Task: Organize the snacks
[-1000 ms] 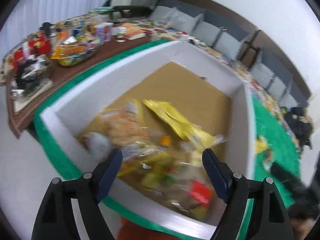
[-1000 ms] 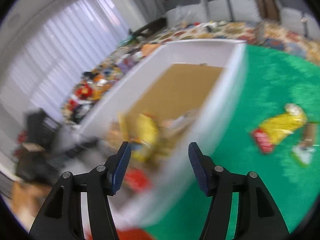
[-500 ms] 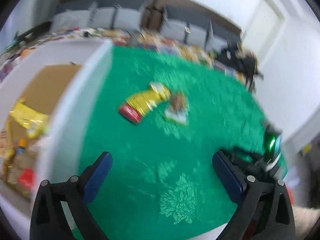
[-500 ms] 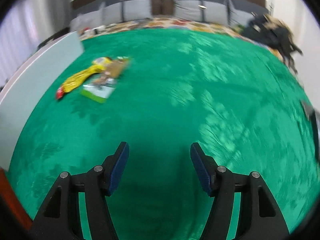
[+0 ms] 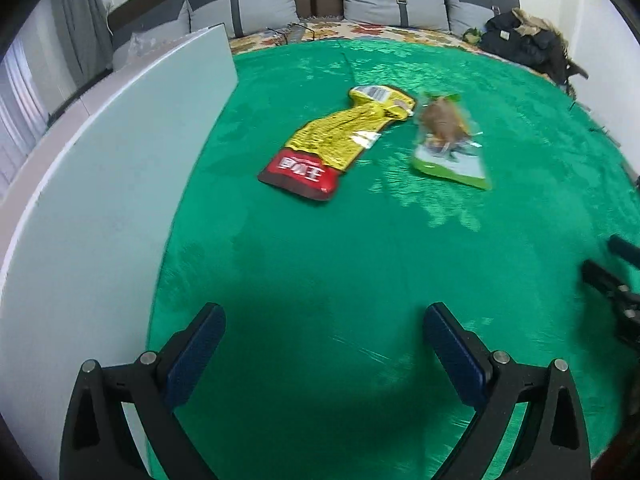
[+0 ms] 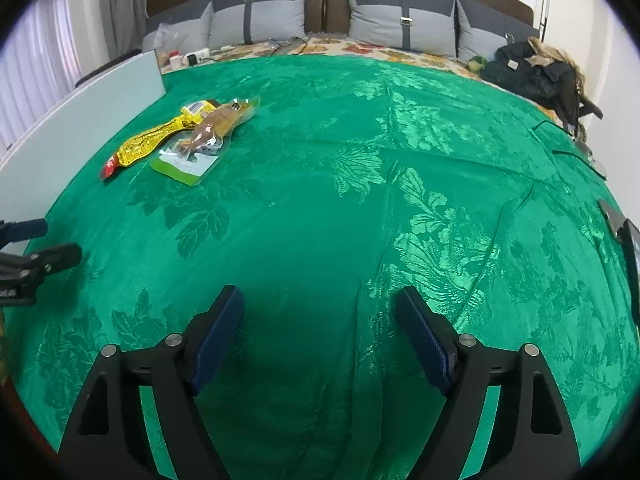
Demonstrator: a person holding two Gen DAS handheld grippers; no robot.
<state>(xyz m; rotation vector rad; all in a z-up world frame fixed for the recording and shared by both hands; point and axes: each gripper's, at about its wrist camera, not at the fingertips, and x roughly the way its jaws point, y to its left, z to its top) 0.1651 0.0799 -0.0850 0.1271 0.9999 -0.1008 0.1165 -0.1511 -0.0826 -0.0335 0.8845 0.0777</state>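
A yellow snack bag with a red end point(image 5: 340, 142) lies on the green cloth point(image 5: 360, 260), next to a clear and green packet with a brown snack point(image 5: 448, 136). Both also show in the right wrist view, the yellow bag point(image 6: 156, 140) and the green packet point(image 6: 200, 148), far left. The white box wall point(image 5: 100, 200) stands at the left. My left gripper point(image 5: 324, 344) is open and empty above the cloth, short of the bags. My right gripper point(image 6: 320, 328) is open and empty over bare cloth.
Grey cushions point(image 6: 256, 20) line the far edge. A dark jacket point(image 6: 532, 68) lies at the far right. A cable point(image 6: 572, 152) runs along the right side. The right gripper's fingers show at the left view's right edge point(image 5: 616, 292).
Both grippers swung away from the snack-filled white box to face the green cloth. The left gripper has come closer to the two bags lying there.
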